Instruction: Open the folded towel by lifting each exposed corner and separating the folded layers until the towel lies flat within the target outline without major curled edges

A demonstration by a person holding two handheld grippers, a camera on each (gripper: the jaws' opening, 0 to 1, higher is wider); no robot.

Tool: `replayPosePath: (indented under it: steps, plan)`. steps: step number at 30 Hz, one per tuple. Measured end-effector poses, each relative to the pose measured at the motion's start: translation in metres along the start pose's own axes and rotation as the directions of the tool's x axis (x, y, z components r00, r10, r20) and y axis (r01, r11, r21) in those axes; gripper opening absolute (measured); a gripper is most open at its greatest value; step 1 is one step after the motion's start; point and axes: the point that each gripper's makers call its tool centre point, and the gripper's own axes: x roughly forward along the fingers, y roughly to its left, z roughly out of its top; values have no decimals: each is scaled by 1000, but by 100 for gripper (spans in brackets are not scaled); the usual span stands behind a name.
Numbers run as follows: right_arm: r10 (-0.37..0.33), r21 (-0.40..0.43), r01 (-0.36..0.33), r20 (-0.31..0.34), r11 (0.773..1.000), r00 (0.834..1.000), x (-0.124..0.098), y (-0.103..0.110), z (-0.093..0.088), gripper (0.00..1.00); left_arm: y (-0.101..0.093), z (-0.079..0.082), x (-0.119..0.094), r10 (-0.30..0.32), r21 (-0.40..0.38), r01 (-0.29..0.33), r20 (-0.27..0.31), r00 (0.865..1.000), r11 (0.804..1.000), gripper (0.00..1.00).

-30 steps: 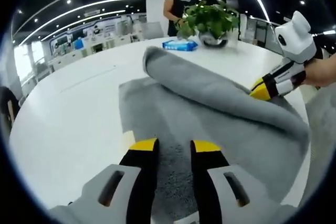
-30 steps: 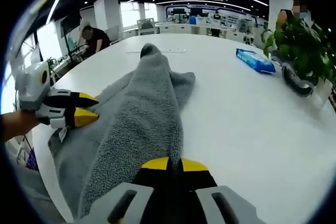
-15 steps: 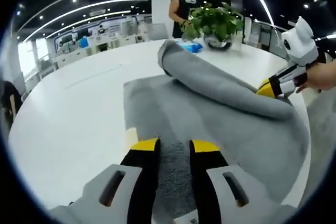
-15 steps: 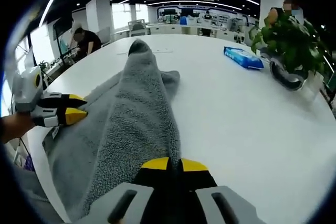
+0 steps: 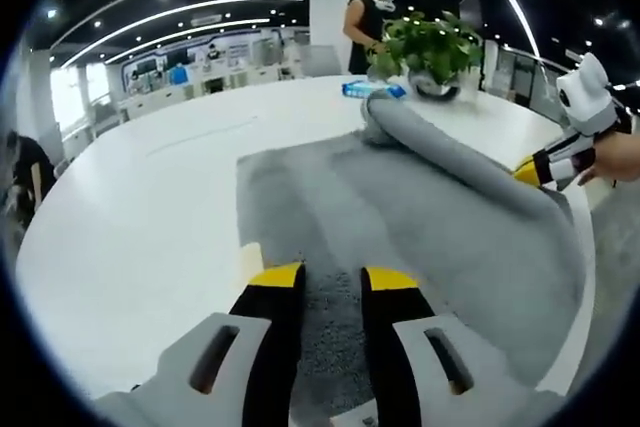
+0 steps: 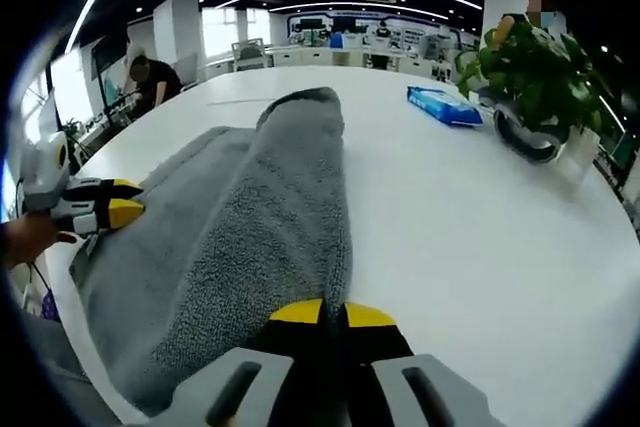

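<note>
A grey towel [image 5: 420, 217] lies partly spread on the white table [image 5: 150, 207]. One layer is rolled up into a long raised fold [image 5: 450, 157] along its right side. My left gripper [image 5: 333, 279] holds the near edge, its yellow-tipped jaws a little apart with towel pile between them. In the right gripper view it [image 6: 125, 212] pins the towel's left edge. My right gripper [image 6: 333, 314] is shut on the raised fold of the towel [image 6: 250, 237], tips touching. In the left gripper view it [image 5: 530, 173] grips the fold at the right.
A potted plant [image 5: 432, 47] and a blue packet [image 5: 372, 91] stand at the table's far side, also seen as the plant [image 6: 535, 67] and packet [image 6: 443, 107]. One person [image 5: 372, 17] stands behind the plant, another [image 6: 150, 77] beyond the table. The table edge runs near my left gripper.
My right gripper has carried the raised fold farther to the right across the towel, uncovering more flat grey cloth. The left gripper has kept its hold on the near edge.
</note>
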Motion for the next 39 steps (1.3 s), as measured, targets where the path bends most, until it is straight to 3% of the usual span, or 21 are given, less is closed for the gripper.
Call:
replayPosePath:
  steps: [12,22,25,27,32,39]
  plan:
    - [-20,-14,20,-3,1000,1000,-3,0,-3,2,24,-8,-15,64,-41,-63,12,998,997,22]
    - [-20,-20,20,-3,1000,1000,-4,6,-4,2,31,-11,-20,65,-37,-64,11,998,997,21]
    - [0,12,0,-7,1000,1000,-5,9,-5,5,36,-12,-22,69,-35,-69,11,998,997,21]
    - [4,40,-4,3,999,1000,-7,9,-4,9,41,-14,-25,73,-35,-73,9,997,997,21]
    - [42,4,-42,92,999,995,-15,17,13,13,58,-19,-33,103,-34,-103,1,995,994,21]
    - [75,22,-78,117,997,990,-24,23,16,13,80,-23,-41,129,-44,-129,-7,992,991,21]
